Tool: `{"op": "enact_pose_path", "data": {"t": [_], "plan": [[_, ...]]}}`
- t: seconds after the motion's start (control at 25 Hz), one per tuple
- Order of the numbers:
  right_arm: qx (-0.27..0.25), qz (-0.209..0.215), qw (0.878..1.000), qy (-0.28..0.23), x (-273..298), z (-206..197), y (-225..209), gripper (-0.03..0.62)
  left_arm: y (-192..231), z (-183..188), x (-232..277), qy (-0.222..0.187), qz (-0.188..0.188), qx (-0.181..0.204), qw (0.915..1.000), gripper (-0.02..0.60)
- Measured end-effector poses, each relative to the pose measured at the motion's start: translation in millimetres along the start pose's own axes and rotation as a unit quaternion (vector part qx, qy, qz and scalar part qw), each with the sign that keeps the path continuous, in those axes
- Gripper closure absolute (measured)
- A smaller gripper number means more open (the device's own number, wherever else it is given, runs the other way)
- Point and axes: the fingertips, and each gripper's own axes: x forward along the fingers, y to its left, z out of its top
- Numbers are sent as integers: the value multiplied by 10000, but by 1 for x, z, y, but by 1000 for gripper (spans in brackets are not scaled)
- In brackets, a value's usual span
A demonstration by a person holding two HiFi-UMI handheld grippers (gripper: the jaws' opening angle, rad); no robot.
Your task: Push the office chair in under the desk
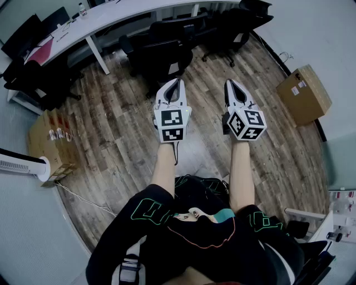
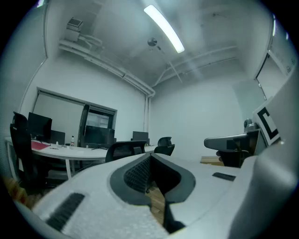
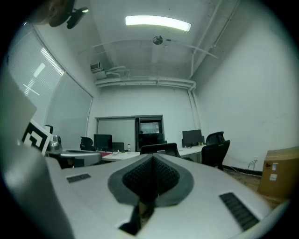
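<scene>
grippers closed, empty: white left gripper [image 1: 176, 83], white right gripper [image 1: 231, 84] | black office chair [image 1: 161, 53] ahead | long white desk [image 1: 119, 15] behind it

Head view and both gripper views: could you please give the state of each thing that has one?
Left gripper: shut, empty, level.
Right gripper: shut, empty, level.
Chair: out from the desk, untouched.
Box: closed, on the floor.
Ceiling light: on.

No print is legible; the labels on the cardboard box [image 1: 307, 97] are too small.
</scene>
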Motion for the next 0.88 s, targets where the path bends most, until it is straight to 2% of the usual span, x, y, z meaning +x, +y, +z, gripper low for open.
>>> {"op": "enact_pose_path", "data": {"t": [0.2,0.56,0.88], "plan": [[28,-176,9997,-155,-3,14,-13,592,-6,7,4,-68,-36,-20,10000,574],[-42,-186,9998,-95,-15,20,-17,589,-9,10,2,-146,-54,-145,9998,574],[-61,88,9999,-94,7,20,-7,589,13,8,8,-138,154,-155,9997,574]]}}
